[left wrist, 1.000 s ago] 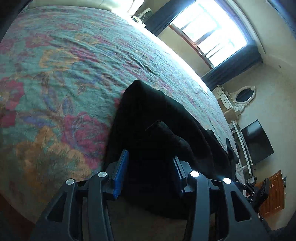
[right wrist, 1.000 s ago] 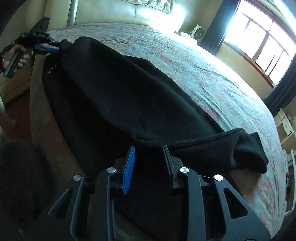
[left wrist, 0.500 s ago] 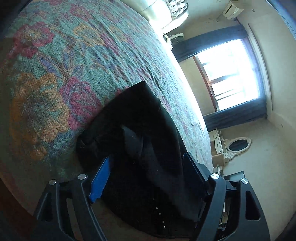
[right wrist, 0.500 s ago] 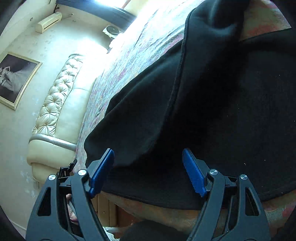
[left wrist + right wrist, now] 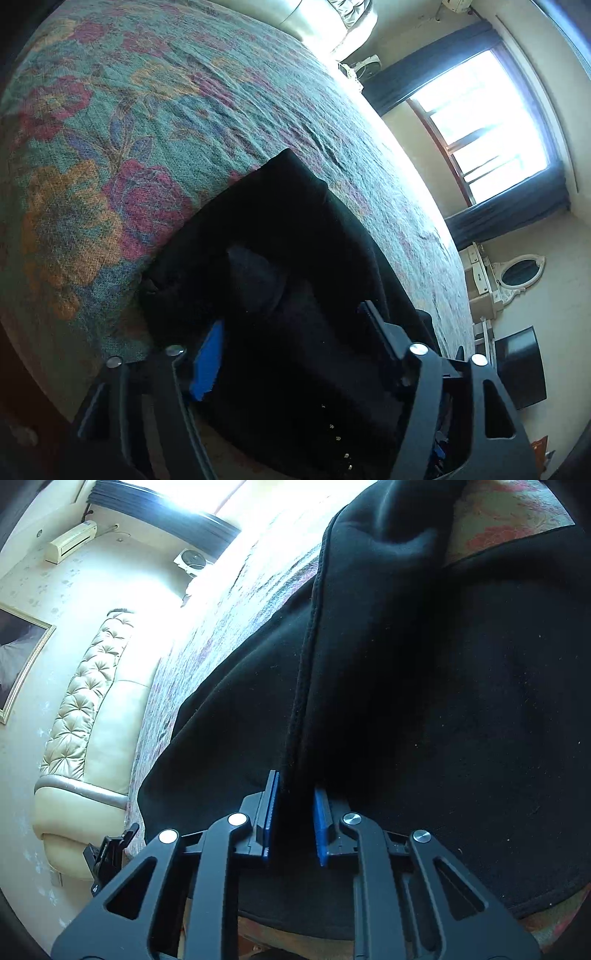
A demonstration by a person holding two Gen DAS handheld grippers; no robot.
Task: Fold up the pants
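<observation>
The black pants (image 5: 291,229) lie folded lengthwise near the edge of the bed with the floral cover (image 5: 110,122). My left gripper (image 5: 291,332) is open, its jaws wide apart over the bunched end of the pants, holding nothing. In the right wrist view the pants (image 5: 461,701) fill most of the frame. My right gripper (image 5: 295,812) is shut on a stitched fold edge of the pants (image 5: 306,672), with the cloth pinched between the blue pads (image 5: 271,812). The left gripper (image 5: 107,853) shows small at the bed's far edge.
A cream tufted headboard (image 5: 85,709) stands at the head of the bed. A bright window with dark curtains (image 5: 491,122), a white dresser with an oval mirror (image 5: 517,275) and a dark television (image 5: 521,373) line the far side of the room.
My right gripper has closed from wide open onto the fold edge of the pants. My left gripper stayed open after letting go and shifted slightly over the cloth.
</observation>
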